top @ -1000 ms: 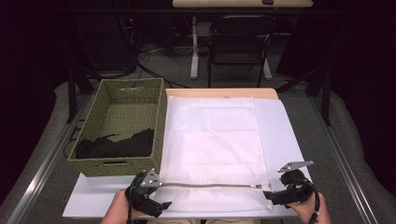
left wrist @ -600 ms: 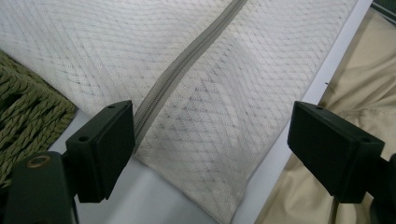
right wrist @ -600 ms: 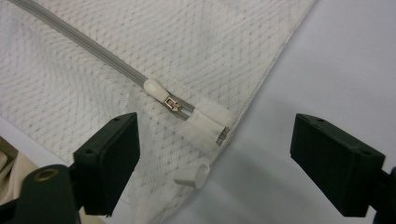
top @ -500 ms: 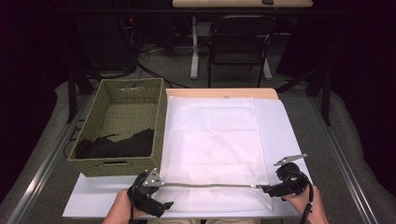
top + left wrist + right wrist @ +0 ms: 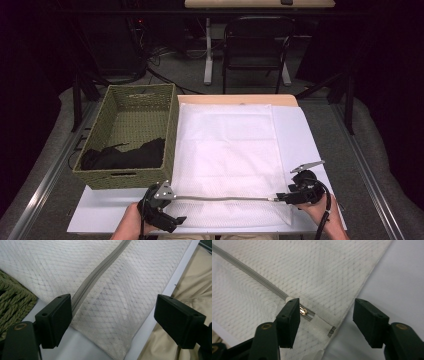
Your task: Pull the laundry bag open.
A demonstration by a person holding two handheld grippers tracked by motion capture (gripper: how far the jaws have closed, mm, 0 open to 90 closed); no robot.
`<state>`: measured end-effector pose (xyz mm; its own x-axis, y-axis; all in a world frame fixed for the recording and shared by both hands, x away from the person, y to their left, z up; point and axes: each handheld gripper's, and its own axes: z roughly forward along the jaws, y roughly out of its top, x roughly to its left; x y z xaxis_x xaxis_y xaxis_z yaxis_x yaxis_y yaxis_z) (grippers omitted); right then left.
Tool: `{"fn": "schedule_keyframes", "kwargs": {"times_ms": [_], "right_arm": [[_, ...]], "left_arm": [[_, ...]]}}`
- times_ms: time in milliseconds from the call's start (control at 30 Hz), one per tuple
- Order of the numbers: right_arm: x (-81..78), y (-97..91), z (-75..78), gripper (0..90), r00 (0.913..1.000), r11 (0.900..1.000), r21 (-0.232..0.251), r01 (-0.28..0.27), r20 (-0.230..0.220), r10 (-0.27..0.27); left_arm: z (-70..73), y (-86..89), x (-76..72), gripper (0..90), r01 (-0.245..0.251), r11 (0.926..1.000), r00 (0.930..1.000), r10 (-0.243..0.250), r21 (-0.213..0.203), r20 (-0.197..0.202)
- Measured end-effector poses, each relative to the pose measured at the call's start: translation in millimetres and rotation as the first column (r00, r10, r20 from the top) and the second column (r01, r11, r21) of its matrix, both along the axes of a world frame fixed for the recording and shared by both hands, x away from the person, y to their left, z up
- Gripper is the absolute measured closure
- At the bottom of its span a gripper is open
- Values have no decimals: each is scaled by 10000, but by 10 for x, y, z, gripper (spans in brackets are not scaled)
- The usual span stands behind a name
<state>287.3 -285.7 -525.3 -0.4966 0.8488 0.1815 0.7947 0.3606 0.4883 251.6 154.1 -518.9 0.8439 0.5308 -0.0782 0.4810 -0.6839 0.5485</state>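
A white mesh bag [image 5: 225, 145] lies flat on a white sheet, with its grey zipper [image 5: 225, 198] running along the near edge. My left gripper [image 5: 170, 200] is at the zipper's left end. In the left gripper view it [image 5: 112, 322] stands open, its jaws wide on either side of the zipper [image 5: 100, 275] and the bag's corner. My right gripper [image 5: 282, 197] is at the zipper's right end. Its jaws have just been closing, and in the right gripper view it [image 5: 327, 320] has the small metal pull [image 5: 303, 312] between them, right by the left jaw. The other jaw is well clear.
A green woven basket [image 5: 125, 172] with black cloth [image 5: 125, 155] in it stands left of the bag, close to my left gripper. The white sheet [image 5: 300, 130] runs past the bag on the right. Beige cloth [image 5: 190, 277] shows past the table's near edge.
My right gripper has shifted a little left onto the zipper's right end, and its jaws stand narrower. The left gripper and the bag have stayed put.
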Motion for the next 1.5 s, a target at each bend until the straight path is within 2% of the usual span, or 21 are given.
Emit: {"fn": "schedule_keyframes", "kwargs": {"times_ms": [33, 67, 133, 233, 467, 500, 567, 767, 933, 1133, 1367, 1467, 1500], "right_arm": [[0, 0, 0, 412, 10000, 10000, 0, 0, 0, 0], [5, -7, -6, 459, 10000, 10000, -18, 44, -9, -44], [3, -3, -6, 495, 10000, 10000, -34, 75, 16, -74], [-7, 5, -7, 538, 9997, 9996, -137, 235, -74, -236], [-11, 5, -17, 548, 9994, 9991, -251, 329, -99, -332], [-40, 18, -56, 566, 9971, 9967, -477, 662, -344, -678], [-45, 33, -61, 572, 9959, 9956, -526, 772, -431, -795], [-51, 41, -80, 593, 9966, 9952, -652, 731, -344, -754], [-67, 74, -90, 624, 9977, 9921, -1058, 669, -44, -678], [-83, 92, -84, 685, 9957, 9888, -1175, 921, 24, -924], [-85, 100, -88, 789, 9971, 9923, -988, 752, -11, -757], [-88, 97, -86, 826, 9972, 9940, -809, 741, -79, -750], [-88, 97, -86, 826, 9972, 9940, -809, 741, -79, -750]], "left_arm": [[0, 0, 0, 152, 0, 10000, 10000, 0, 0, 0], [2, -16, -4, 152, 114, 9999, 9999, -115, -53, -59], [0, -27, -7, 152, 180, 9998, 9998, -181, -57, -91], [-5, -19, -7, 152, 126, 9999, 9999, -127, -87, -87], [1, -25, -15, 153, 227, 9997, 9997, -227, -43, -105], [-7, -36, -19, 153, 286, 9996, 9995, -286, -46, -110], [-8, -34, -19, 153, 263, 9996, 9996, -263, -42, -101], [-7, -50, -19, 152, 283, 9996, 9996, -283, 27, -75], [-10, -49, -21, 152, 277, 9996, 9996, -277, 3, -106], [-8, -56, -24, 153, 340, 9994, 9994, -340, 22, -109], [-11, -79, -32, 162, 336, 9994, 9994, -336, 14, -104], [-27, -123, -41, 164, 364, 9993, 9990, -366, -82, -261], [-27, -123, -41, 132, 364, 9993, 9990, -366, -82, -261]]}}
